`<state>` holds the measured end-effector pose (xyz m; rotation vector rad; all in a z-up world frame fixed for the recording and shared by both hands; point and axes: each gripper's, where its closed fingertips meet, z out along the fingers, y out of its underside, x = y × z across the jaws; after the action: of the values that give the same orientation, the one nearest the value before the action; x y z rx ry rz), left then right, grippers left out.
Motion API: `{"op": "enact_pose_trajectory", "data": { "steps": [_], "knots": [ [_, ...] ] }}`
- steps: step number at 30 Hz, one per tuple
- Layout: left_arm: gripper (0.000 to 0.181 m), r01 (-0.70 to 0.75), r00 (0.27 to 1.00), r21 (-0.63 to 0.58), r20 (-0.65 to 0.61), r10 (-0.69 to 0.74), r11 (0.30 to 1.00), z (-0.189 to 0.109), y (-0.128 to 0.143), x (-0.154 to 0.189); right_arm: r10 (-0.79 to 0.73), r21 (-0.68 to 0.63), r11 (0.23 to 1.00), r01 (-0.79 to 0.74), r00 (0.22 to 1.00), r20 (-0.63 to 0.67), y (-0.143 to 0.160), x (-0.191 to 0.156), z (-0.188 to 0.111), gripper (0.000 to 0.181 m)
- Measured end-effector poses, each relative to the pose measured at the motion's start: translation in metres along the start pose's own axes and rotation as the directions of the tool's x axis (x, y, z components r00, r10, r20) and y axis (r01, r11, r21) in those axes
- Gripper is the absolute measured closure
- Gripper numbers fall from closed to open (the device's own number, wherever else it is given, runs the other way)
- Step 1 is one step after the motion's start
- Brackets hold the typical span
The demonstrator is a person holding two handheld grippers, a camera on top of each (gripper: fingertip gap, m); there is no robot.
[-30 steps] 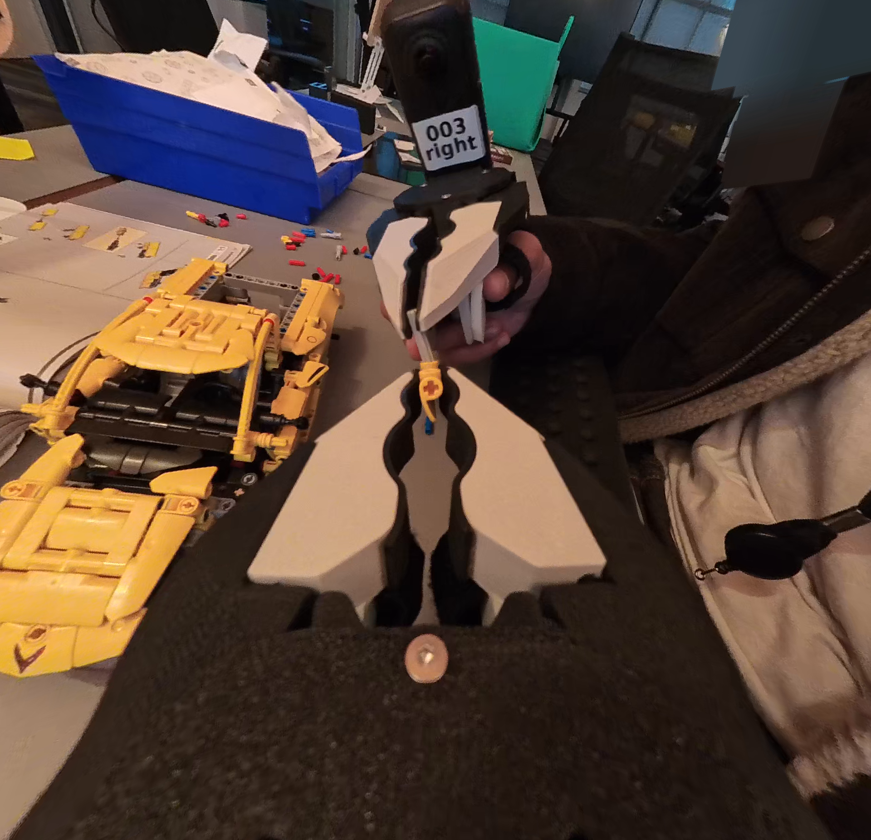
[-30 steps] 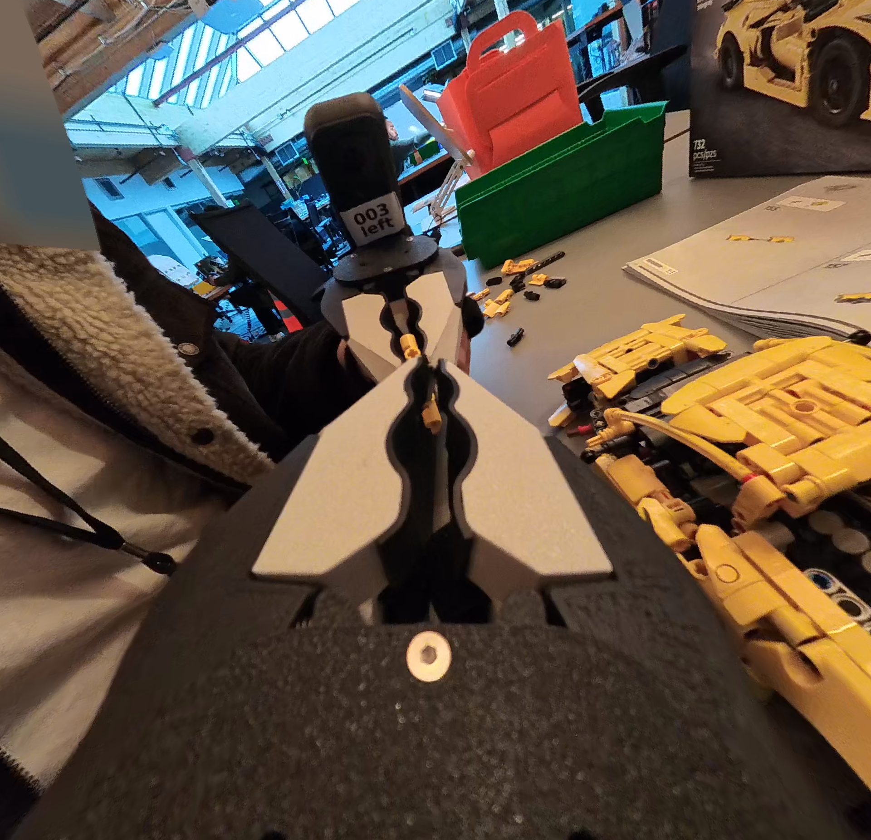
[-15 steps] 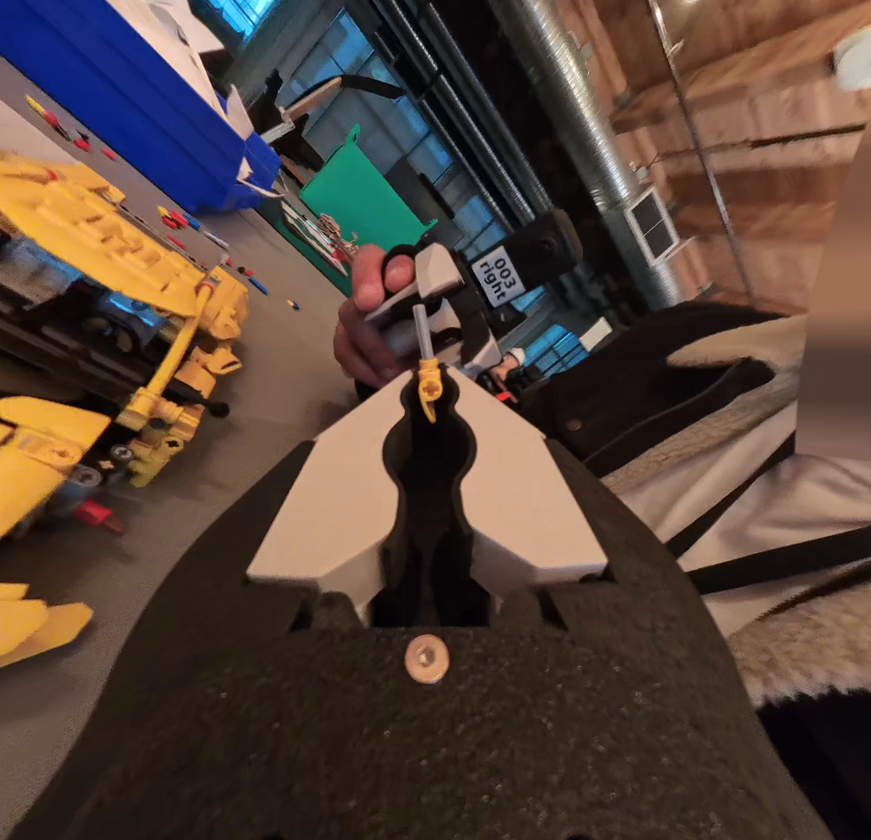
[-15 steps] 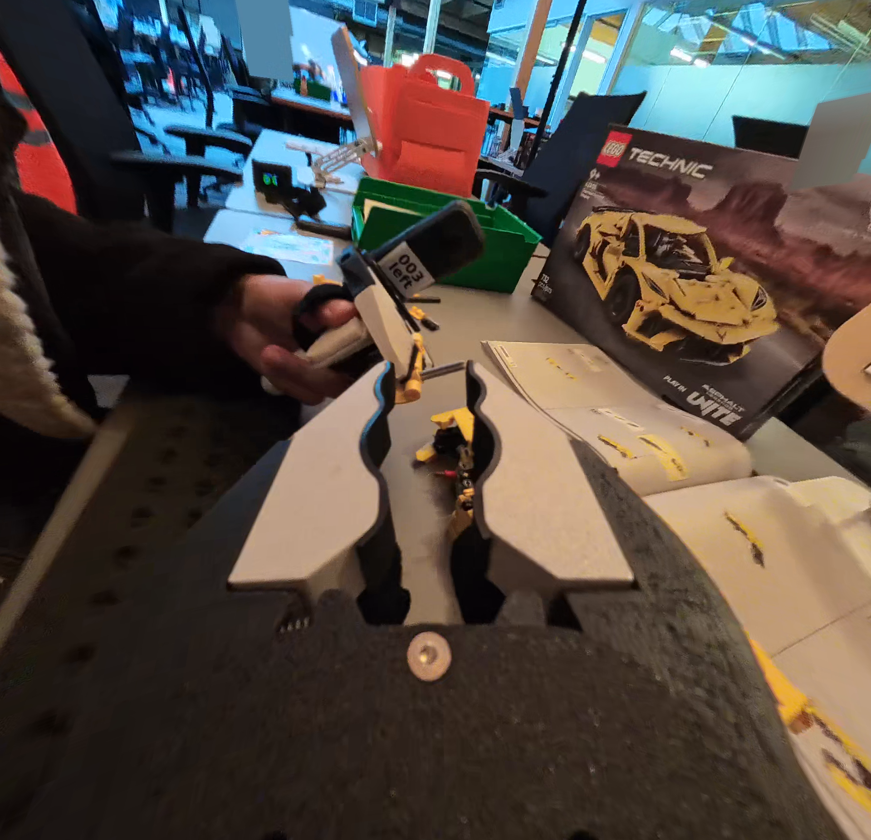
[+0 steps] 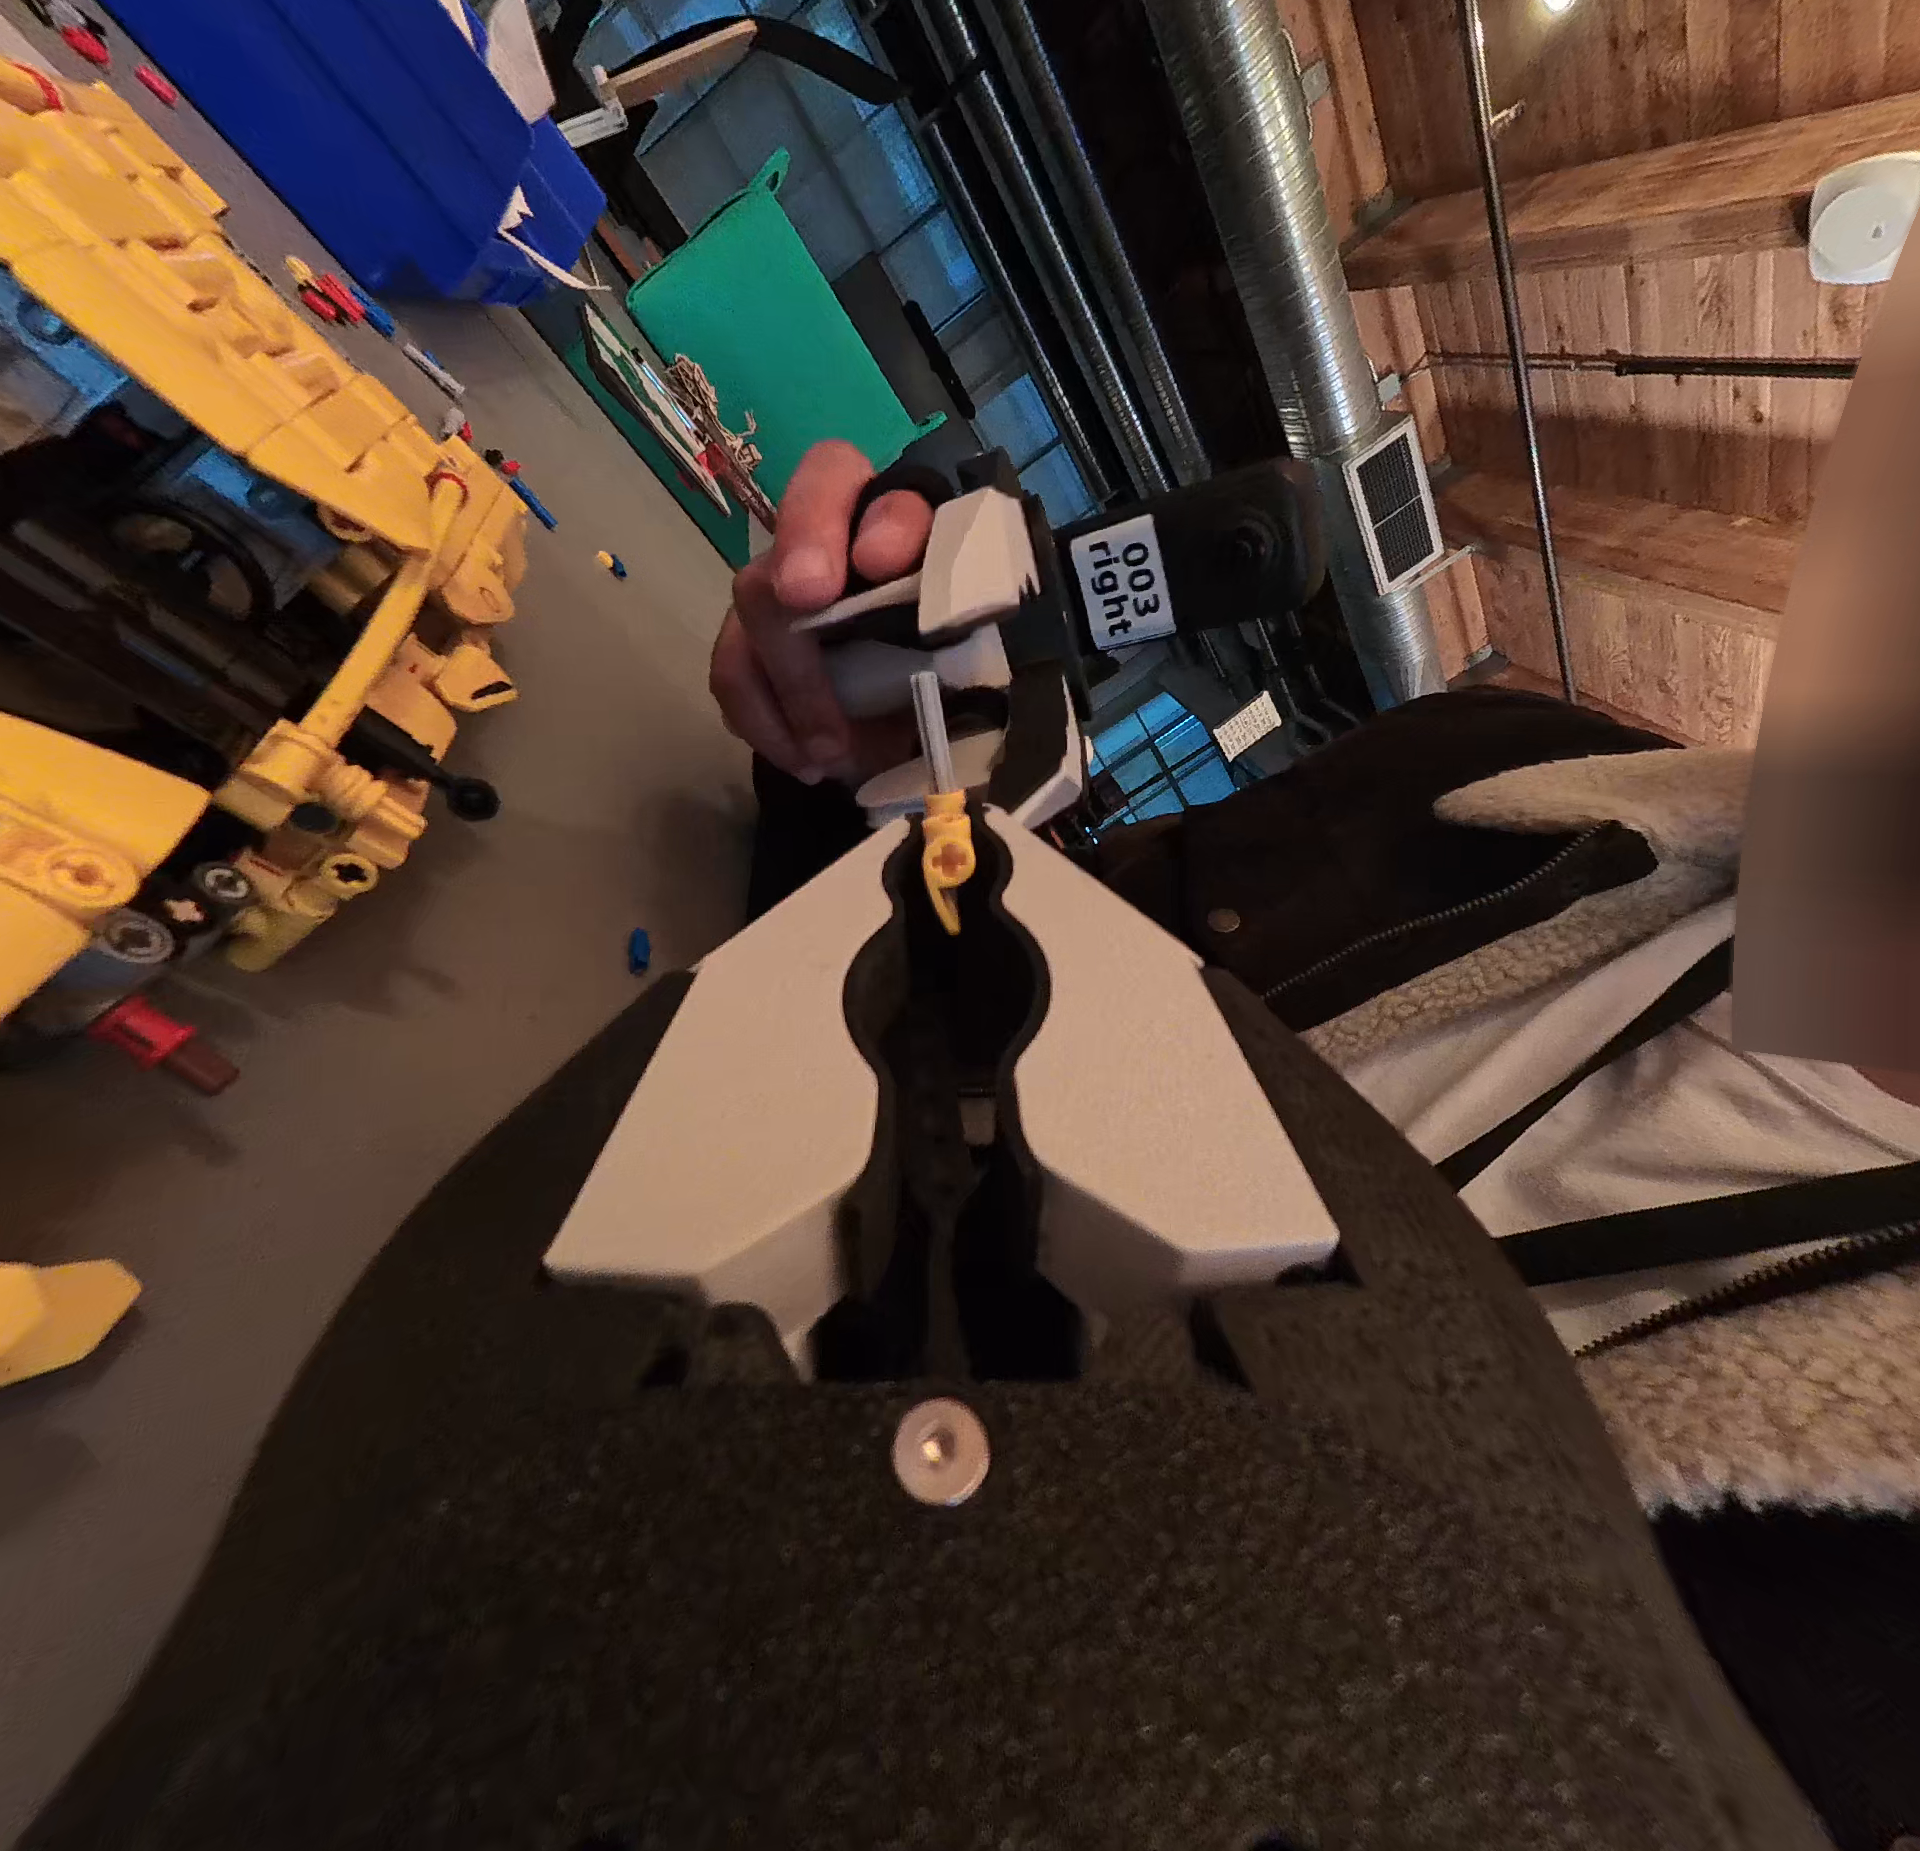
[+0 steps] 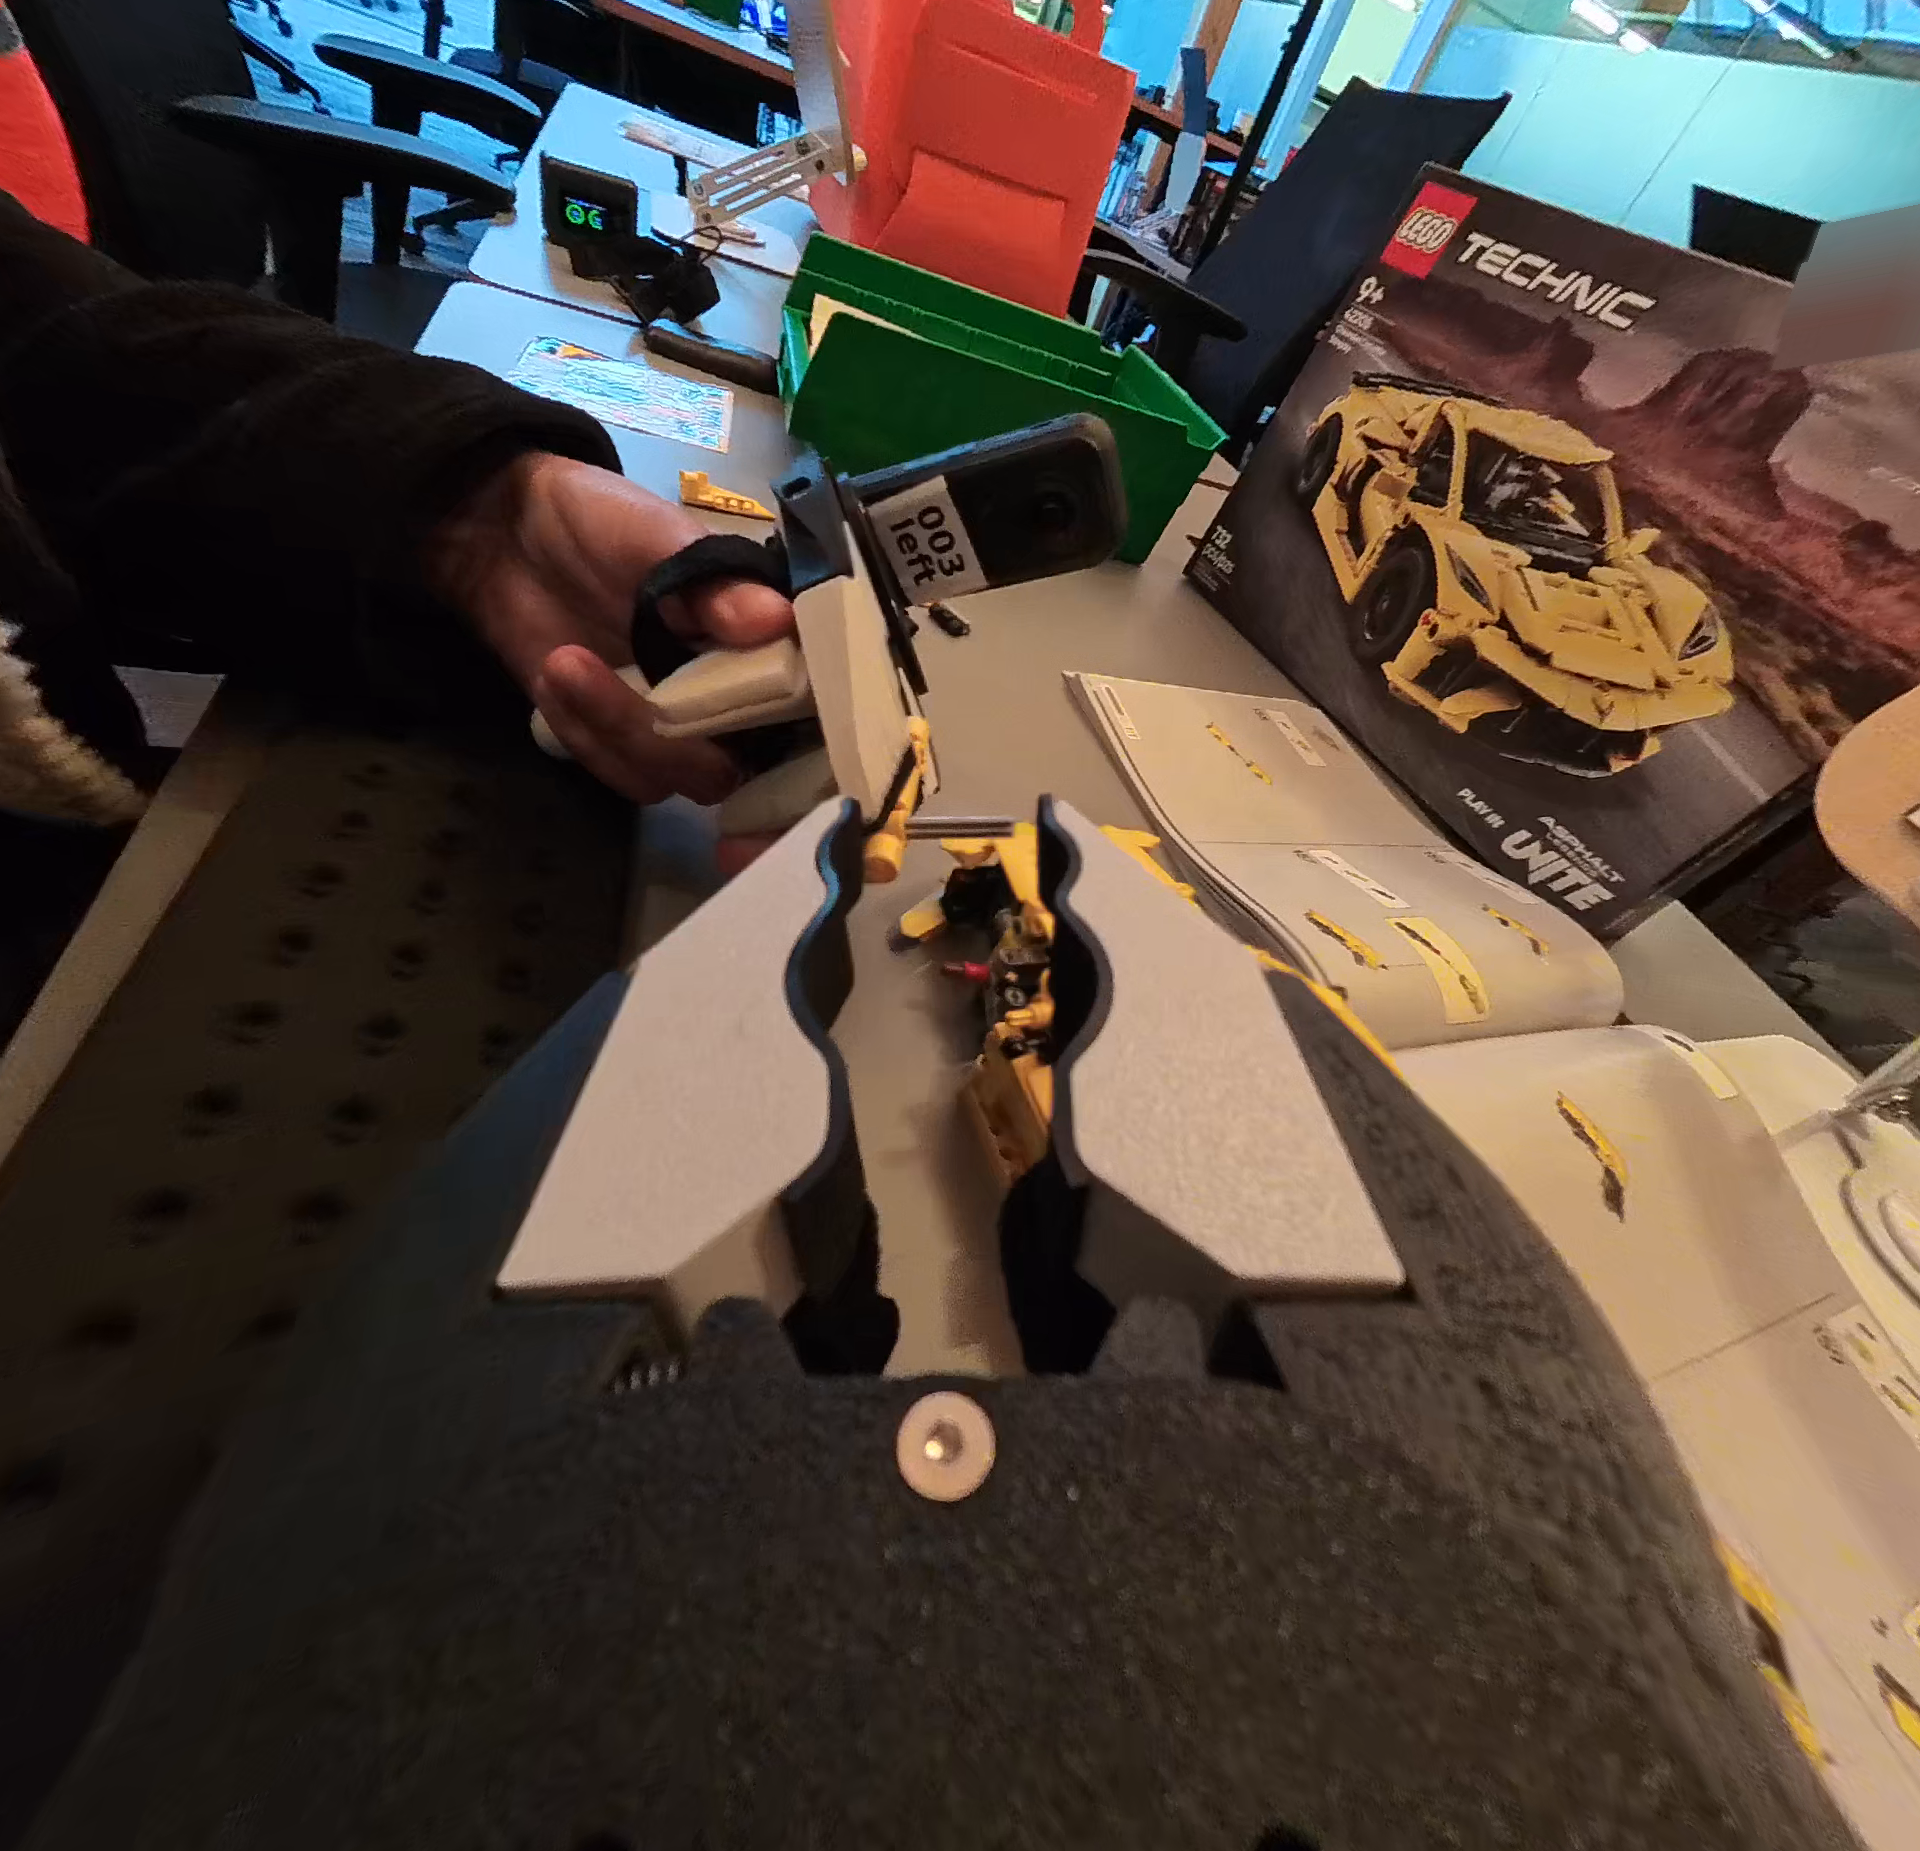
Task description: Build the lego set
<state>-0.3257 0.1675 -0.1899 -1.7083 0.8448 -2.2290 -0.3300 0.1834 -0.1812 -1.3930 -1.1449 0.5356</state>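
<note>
- Left gripper (image 5: pixel 948 845): fingers closed to a narrow slit at the tips, pinching a small yellow connector (image 5: pixel 945 859); held above the grey table (image 5: pixel 582 762), tilted.
- Grey axle (image 5: pixel 932 731): a thin pale rod rising from the top of the yellow connector toward the other tool; in the right wrist view it lies crosswise at the tips (image 6: pixel 961 825).
- Right gripper (image 6: pixel 948 830): fingers parted with a clear gap, clamping nothing; the left finger's tip sits just beside the yellow connector (image 6: pixel 891 837), the axle spanning the gap.
- Hands: one hand (image 5: pixel 800 617) wraps the right tool's handle; the other hand (image 6: pixel 582 617), in a dark sleeve, wraps the left tool's handle.
- Yellow car model (image 5: pixel 260 471): partly built, on the table to the left of the left gripper; a part of it shows through the right gripper's gap (image 6: pixel 1013 980).
- Loose pieces (image 5: pixel 332 295): small red and blue parts scattered on the table near the blue bin (image 5: pixel 343 118).
- Instruction booklet (image 6: pixel 1351 897): open, beside the model.
- Set box (image 6: pixel 1538 565): standing behind the booklet, showing a yellow car.
- Green bin (image 6: pixel 966 388): behind the left tool, with an orange bag (image 6: pixel 977 128) just past it.
</note>
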Motion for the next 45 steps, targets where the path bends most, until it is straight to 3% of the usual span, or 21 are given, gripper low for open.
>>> {"op": "enact_pose_trajectory", "data": {
  "steps": [14,17,20,39,45],
  "knots": [
    [0.174,0.041,0.999,-0.026,-0.033,-0.042,0.999,0.004,0.004,0.002,0.006,-0.03,1.0,-0.005,0.999,0.04,0.006,-0.009,0.004,0.151],
    [0.158,0.078,0.992,-0.005,-0.096,-0.078,0.997,0.001,0.0,0.009,-0.003,-0.037,0.999,0.003,1.0,0.017,0.008,-0.004,0.001,0.152],
    [0.172,0.059,0.997,-0.022,-0.052,-0.06,0.998,0.003,0.003,0.004,0.0,-0.031,1.0,0.001,1.0,0.022,0.006,-0.006,0.0,0.152],
    [0.175,0.064,0.998,-0.079,-0.01,-0.065,0.995,0.002,0.012,-0.002,0.059,-0.128,0.991,-0.048,0.995,0.086,0.015,-0.016,0.001,0.151],
    [0.175,0.073,0.997,-0.074,-0.022,-0.075,0.995,0.002,0.011,-0.001,0.014,-0.134,0.991,-0.004,0.997,0.071,0.014,-0.018,0.001,0.157]
  ]
}}
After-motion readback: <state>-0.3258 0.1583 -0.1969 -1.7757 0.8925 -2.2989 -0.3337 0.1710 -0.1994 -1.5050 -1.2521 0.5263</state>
